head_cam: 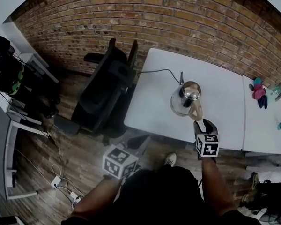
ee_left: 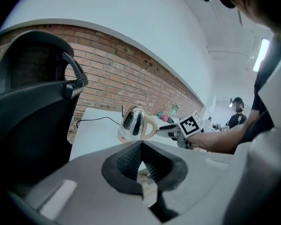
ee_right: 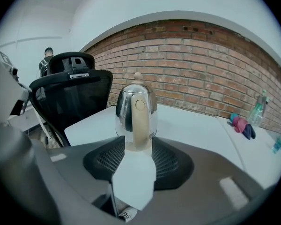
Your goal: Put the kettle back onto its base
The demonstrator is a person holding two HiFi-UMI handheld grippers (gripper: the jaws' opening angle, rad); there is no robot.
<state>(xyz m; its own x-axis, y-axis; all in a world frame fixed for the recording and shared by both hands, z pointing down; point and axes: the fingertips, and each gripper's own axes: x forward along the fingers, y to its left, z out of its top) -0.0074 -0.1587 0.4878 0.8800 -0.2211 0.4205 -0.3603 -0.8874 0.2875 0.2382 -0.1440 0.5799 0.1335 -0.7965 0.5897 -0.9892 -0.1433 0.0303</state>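
1. The kettle [head_cam: 186, 97] stands upright on the white table [head_cam: 225, 93]. Its beige handle [ee_right: 139, 118] is turned toward the person, which suits a straight reach.
2. The right gripper [ee_right: 138, 146] comes in from the handle side of the kettle. Its pads sit on either flank of the handle and appear to be pinching it. Judgement: this hold governs the lowering.
3. A pale base [ee_left: 124, 137] shows directly under the kettle, and a cord [head_cam: 154, 71] runs to the kettle's far side. I cannot tell whether the kettle is fully seated or just above the base.
4. The left gripper [ee_left: 141, 146] is well apart from the kettle, low and off the table edge. Its jaws are pressed together at the tips and hold nothing. It looks parked clear of the work.
5. An office chair [head_cam: 103, 93] stands to the left of the kettle, beyond the table end.
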